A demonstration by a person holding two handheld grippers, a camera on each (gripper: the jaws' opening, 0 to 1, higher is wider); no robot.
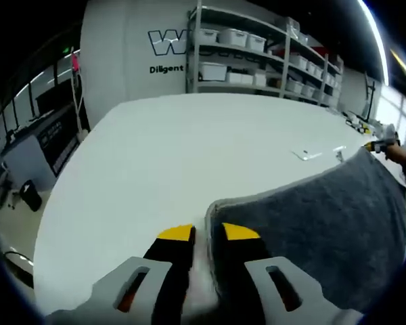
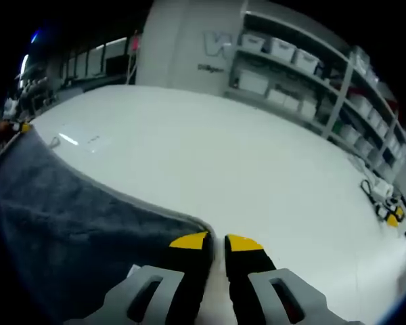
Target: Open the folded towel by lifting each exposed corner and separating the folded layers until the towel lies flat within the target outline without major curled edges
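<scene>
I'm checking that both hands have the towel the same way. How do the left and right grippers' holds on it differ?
The left gripper pinches a grey towel corner that spreads to the right in its view; the right gripper has the towel spreading to the left. The left jaws show the towel's edge between them; the right jaws' grip point is harder to see. Both have jaws nearly closed above the white table.

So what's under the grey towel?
The grey towel lies on the white table, which shows all around it. Whatever sits beneath its middle is covered. Both grippers pinch its corners.
</scene>
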